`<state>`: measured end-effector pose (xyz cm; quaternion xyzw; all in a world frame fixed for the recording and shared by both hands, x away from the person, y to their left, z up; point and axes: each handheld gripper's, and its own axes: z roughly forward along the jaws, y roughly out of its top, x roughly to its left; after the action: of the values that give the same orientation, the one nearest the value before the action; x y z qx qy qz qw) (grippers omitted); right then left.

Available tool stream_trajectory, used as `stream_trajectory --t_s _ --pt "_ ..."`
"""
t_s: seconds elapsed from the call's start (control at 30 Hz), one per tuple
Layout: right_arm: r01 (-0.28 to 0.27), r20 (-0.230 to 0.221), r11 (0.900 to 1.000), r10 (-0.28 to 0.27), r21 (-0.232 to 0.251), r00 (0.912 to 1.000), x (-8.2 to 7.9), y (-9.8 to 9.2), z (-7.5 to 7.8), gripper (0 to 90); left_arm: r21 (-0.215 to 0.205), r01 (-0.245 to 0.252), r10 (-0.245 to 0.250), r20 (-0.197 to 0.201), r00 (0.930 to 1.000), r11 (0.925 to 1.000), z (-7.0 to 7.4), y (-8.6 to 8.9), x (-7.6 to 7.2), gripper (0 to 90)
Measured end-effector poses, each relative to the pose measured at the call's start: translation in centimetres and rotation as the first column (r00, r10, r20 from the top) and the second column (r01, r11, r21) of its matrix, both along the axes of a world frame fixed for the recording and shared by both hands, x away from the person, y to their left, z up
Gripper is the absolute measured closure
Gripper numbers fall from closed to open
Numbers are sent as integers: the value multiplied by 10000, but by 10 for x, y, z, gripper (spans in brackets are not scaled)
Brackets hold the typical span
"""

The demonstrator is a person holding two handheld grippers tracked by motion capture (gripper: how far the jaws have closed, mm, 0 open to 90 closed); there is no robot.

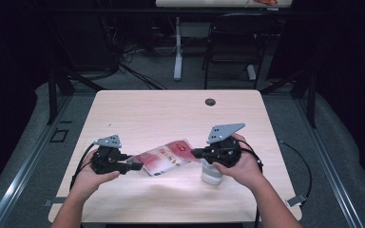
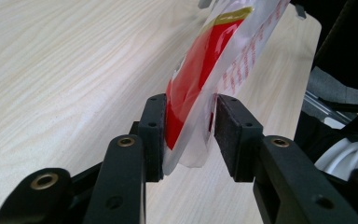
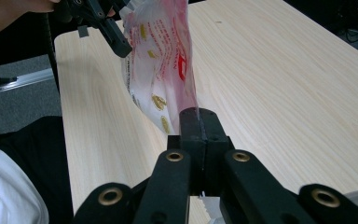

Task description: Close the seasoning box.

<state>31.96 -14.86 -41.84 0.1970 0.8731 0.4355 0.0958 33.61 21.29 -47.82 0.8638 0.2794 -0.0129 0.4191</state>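
One bag (image 1: 164, 157) end between parted left fingers (image 2: 151, 135)

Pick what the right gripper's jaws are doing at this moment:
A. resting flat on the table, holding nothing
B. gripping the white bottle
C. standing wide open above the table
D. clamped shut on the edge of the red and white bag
D: in the right gripper view, the right gripper has its jaws pressed together on the edge of the bag, which hangs above the table.
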Motion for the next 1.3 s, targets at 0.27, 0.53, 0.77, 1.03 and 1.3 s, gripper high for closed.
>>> stream_trajectory --t_s 0.27,0.53,0.77,1.03,1.3 --pt "87 66 9998 -86 -178 9999 0 3 -4 900 523 -102 100 42 9999 9986 -8 -7 1 614" --pt "84 124 9997 -81 -242 9999 -1 6 -5 900 789 -151 146 72 9999 9968 -15 -9 3 587" --pt "83 192 9992 -75 -392 9998 -1 10 -7 900 1103 -140 140 11 9999 9938 -24 -13 4 562" --pt "73 265 9981 -57 -605 9996 -2 12 -11 900 1197 -109 136 -222 9997 9928 -33 -16 6 559" --pt "29 290 9970 -6 -770 9996 -2 15 -13 900 1471 -239 248 -43 9997 9888 -35 -18 6 506"
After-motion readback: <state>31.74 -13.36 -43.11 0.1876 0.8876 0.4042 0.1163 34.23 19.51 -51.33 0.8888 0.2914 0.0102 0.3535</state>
